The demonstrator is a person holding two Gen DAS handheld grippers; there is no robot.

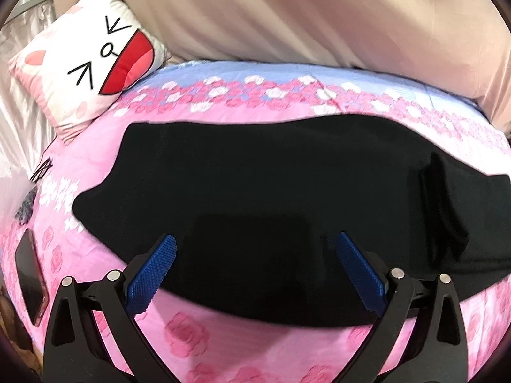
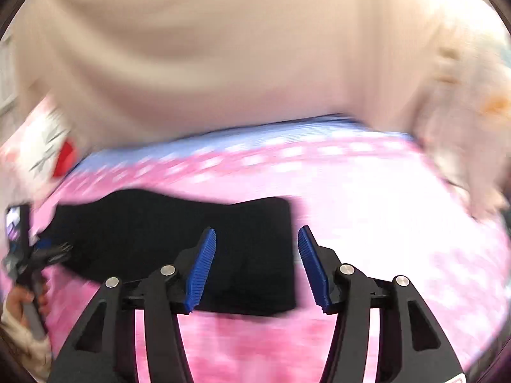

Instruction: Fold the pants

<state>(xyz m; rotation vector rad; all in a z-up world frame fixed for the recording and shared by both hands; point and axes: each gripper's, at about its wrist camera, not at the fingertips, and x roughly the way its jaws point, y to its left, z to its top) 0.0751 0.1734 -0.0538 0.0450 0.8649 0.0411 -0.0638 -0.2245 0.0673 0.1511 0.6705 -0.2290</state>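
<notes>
Black pants (image 1: 271, 191) lie flat across the pink flowered bedspread (image 1: 198, 335), folded lengthwise, with a doubled-over flap at their right end (image 1: 447, 210). My left gripper (image 1: 255, 242) is open and empty, hovering just above the near edge of the pants. In the blurred right wrist view the pants (image 2: 179, 242) show from their right end. My right gripper (image 2: 257, 234) is open and empty above that end. The left gripper (image 2: 35, 255) shows at the far left of that view, held in a hand.
A white and pink cartoon-face cushion (image 1: 86, 60) lies at the back left. A large beige duvet (image 1: 319, 25) is piled along the back. A dark phone (image 1: 30, 281) lies at the bed's left edge.
</notes>
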